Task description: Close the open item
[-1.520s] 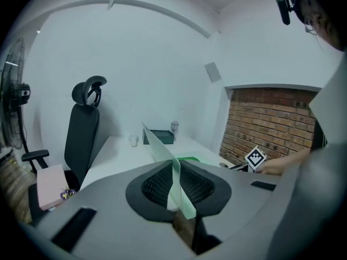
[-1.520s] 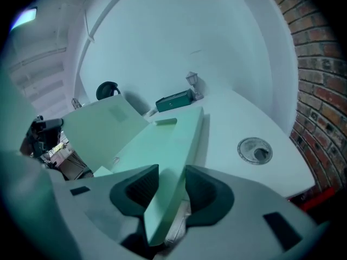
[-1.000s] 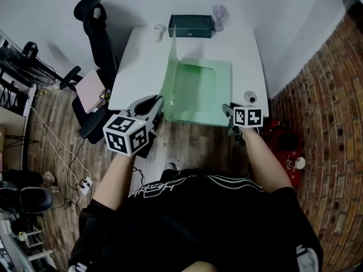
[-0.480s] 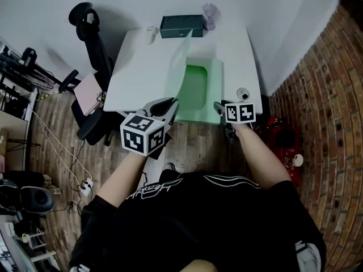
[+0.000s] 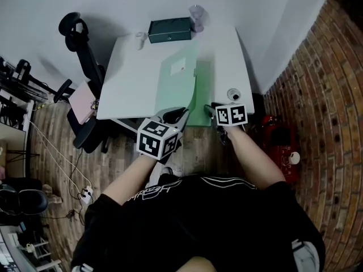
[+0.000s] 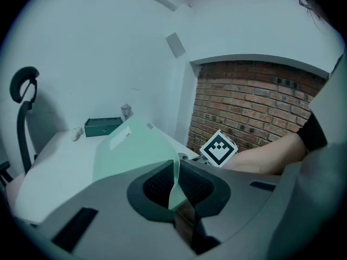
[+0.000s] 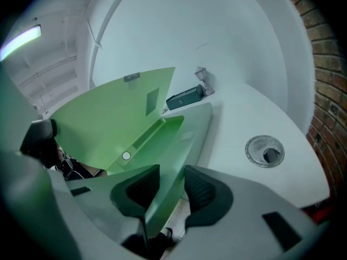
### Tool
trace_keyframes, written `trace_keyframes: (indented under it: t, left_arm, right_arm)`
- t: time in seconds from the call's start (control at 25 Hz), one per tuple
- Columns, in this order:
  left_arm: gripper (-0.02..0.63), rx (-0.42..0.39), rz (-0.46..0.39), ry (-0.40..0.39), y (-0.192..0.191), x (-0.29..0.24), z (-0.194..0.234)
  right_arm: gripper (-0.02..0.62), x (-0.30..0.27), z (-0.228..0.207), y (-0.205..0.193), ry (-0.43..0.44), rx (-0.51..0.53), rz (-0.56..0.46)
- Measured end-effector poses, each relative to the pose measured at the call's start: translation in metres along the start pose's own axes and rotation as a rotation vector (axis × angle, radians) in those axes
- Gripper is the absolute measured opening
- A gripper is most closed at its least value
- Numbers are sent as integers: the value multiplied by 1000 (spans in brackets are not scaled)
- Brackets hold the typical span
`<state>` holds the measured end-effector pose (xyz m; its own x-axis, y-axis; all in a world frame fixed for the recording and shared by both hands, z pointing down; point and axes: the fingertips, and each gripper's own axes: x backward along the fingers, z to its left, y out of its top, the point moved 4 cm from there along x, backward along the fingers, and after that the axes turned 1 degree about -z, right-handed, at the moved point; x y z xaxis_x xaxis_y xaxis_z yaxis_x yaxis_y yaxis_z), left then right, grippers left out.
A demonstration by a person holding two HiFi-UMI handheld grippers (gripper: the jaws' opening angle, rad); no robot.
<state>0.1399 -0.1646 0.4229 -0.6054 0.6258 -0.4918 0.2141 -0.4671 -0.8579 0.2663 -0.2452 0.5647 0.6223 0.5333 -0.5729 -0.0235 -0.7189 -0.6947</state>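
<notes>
Our left fingers (image 6: 158, 184) pinch the green folder's (image 5: 202, 89) tilted cover (image 5: 177, 75). Our right fingers (image 7: 201, 191) clamp its near edge. It lies lengthwise away from us on the counter (image 5: 130, 78).

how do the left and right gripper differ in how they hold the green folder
The left gripper is pinched tight on the thin cover; the right gripper has wider jaws around the thicker base edge. The left gripper's part tilts up; the right gripper's lies flat on the table. Both hold near edges.

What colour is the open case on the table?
Light green all over, lid and base; the case shows best in the right gripper view.
</notes>
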Motion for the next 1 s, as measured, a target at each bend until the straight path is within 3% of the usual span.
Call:
trace_keyframes:
  t: [0.56, 0.68, 0.88, 1.0]
  left_arm:
    - [54, 18, 113, -108, -52, -68, -23]
    - [57, -3, 139, -117, -61, -79, -25]
    - [62, -101, 173, -105, -71, -88, -31]
    - [71, -100, 194, -114, -75, -93, -32]
  right_arm:
    - [142, 5, 1, -6, 45, -10, -23]
    - [130, 9, -1, -8, 54, 1, -26]
    - [106, 22, -9, -10, 46, 5, -52]
    - [106, 31, -15, -8, 30, -8, -73]
